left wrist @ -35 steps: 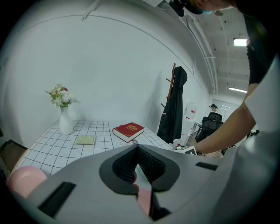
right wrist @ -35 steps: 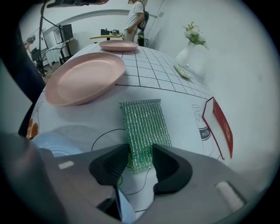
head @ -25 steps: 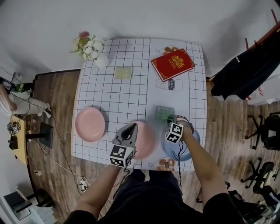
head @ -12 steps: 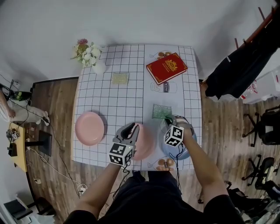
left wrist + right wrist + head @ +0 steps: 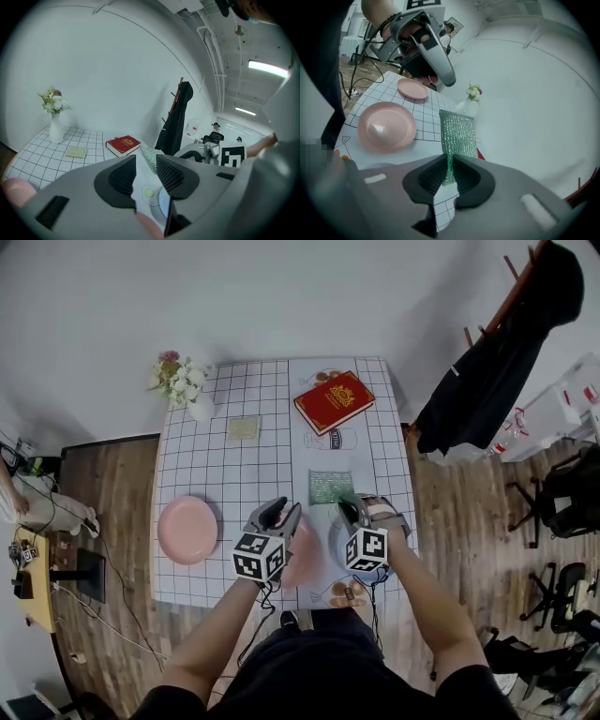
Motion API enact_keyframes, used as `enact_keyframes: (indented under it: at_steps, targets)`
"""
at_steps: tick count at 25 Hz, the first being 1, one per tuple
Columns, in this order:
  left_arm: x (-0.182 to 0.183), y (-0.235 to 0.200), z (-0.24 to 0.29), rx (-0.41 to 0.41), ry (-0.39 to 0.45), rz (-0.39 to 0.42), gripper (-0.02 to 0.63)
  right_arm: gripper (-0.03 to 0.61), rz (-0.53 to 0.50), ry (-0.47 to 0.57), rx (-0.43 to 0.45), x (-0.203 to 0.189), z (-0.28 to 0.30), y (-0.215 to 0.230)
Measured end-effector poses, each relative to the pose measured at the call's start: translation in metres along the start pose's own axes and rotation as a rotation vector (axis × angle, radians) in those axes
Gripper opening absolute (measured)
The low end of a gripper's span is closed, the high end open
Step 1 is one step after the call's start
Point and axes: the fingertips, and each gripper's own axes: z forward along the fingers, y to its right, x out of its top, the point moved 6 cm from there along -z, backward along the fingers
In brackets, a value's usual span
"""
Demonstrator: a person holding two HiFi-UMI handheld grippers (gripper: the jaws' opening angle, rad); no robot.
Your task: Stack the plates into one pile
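Left tongs [image 5: 145, 164]: just been opening, now apart, nothing between pads. They hover over near pink plate [image 5: 302, 557] at front edge of desk [image 5: 234, 474].
Right tongs [image 5: 450, 163]: closed on edge of green mesh pad [image 5: 458, 133]; pad sticks out ahead of them.
Blue plate [image 5: 338, 545]: beneath right tongs, beside near pink plate.
Second pink plate [image 5: 187, 529]: well apart, desk left.
All three plates single, unstacked.

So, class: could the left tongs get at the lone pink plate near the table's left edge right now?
Probably yes. The left tongs, which have just been opening, hold nothing, and only bare tablecloth lies between them and that pink plate.
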Motion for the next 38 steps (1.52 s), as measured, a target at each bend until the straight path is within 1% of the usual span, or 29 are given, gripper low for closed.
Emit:
enact_keyframes:
  at_steps: [3,7,10,13,21,25,26,27,30,33,36,38]
  targets:
    - [0.004,0.005,-0.001,-0.038,0.006,-0.052,0.129,0.049,-0.024,0.017,-0.038,0.014,-0.022,0.0]
    - [0.011,0.014,-0.006,-0.071,0.02,-0.078,0.164,0.049,-0.048,0.038,-0.085,0.031,-0.046,0.0]
    - [0.017,0.02,-0.013,-0.107,0.042,-0.113,0.187,0.049,-0.061,0.053,-0.113,0.044,-0.061,-0.002]
    - [0.02,0.026,-0.02,-0.139,0.057,-0.132,0.199,0.049,-0.076,0.069,-0.14,0.057,-0.074,-0.006]
    - [0.024,0.036,-0.041,-0.19,0.103,-0.185,0.199,0.049,-0.122,0.104,-0.196,0.088,-0.104,-0.022]
    - [0.023,0.044,-0.051,-0.235,0.115,-0.208,0.199,0.051,-0.149,0.109,-0.214,0.097,-0.117,-0.03]
    - [0.022,0.046,-0.055,-0.244,0.118,-0.218,0.182,0.051,-0.15,0.11,-0.216,0.099,-0.12,-0.033]
    - [0.021,0.047,-0.058,-0.251,0.123,-0.227,0.144,0.052,-0.148,0.112,-0.218,0.1,-0.122,-0.035]
    - [0.018,0.052,-0.067,-0.274,0.135,-0.251,0.114,0.064,-0.122,0.124,-0.217,0.102,-0.128,-0.041]
    - [0.016,0.057,-0.074,-0.295,0.145,-0.274,0.098,0.085,-0.076,0.143,-0.21,0.103,-0.135,-0.047]
    - [0.013,0.059,-0.08,-0.304,0.157,-0.303,0.087,0.106,0.002,0.172,-0.198,0.104,-0.144,-0.049]
    - [0.011,0.058,-0.085,-0.303,0.166,-0.311,0.084,0.126,0.081,0.197,-0.187,0.102,-0.151,-0.049]
